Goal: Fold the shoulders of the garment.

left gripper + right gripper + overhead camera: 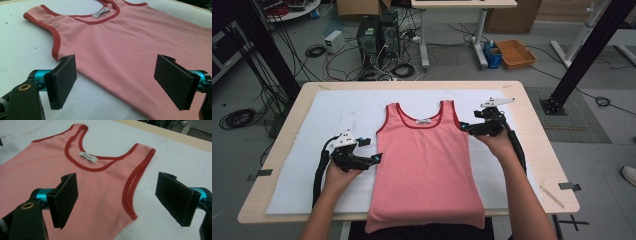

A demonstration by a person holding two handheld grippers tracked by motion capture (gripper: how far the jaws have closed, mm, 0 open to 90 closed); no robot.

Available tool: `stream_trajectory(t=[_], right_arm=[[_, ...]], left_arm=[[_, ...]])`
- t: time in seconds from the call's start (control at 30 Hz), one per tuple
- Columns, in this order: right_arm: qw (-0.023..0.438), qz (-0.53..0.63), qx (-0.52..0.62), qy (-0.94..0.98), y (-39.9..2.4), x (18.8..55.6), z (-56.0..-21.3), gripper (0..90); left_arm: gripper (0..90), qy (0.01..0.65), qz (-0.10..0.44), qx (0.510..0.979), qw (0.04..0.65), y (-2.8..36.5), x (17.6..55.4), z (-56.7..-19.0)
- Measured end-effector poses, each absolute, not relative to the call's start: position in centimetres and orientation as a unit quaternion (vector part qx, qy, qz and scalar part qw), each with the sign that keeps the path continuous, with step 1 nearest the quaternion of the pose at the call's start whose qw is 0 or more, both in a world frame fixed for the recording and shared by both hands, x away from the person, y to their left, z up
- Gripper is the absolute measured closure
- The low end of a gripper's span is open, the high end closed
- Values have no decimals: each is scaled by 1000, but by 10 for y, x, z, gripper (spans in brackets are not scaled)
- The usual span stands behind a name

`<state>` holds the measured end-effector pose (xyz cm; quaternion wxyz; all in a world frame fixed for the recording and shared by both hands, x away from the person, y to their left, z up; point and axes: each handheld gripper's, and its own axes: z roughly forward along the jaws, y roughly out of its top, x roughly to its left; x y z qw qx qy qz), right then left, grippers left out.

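1. Between the wide-spread jaws of the left claw (115, 80) lies the side edge of a pink tank top (140, 50), just below its red-trimmed armhole; nothing is gripped.
2. Between the equally wide jaws of the right claw (116, 198) lies the other armhole's red trim (131, 192), also ungripped.
3. Ahead of both claws, the tank top lies flat and face up, its scooped neckline and a small white label (87, 157) farther off.
4. From above, the left claw (374, 159) sits at the garment's left edge and the right claw (464, 128) at its right armhole, each held in a hand.
5. Under the garment is a white sheet (327, 130) covering the wooden counter (537, 135); the hem hangs over the counter's near edge.
6. Beyond the counter, computer towers (374, 32), cables and an orange tray (515, 53) stand on the floor.
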<state>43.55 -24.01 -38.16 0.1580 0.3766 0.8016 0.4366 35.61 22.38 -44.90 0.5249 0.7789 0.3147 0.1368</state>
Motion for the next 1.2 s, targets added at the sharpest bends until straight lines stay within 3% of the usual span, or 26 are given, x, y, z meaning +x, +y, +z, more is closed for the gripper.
stream_trajectory(t=[0.37,1.2], right_arm=[[150,429,406,793,-219,475,-383,181],[124,346,473,801,-178,556,-424,182]], left_arm=[[185,315,136,778,526,224,356,-449],[185,312,138,781,523,224,356,-449]])
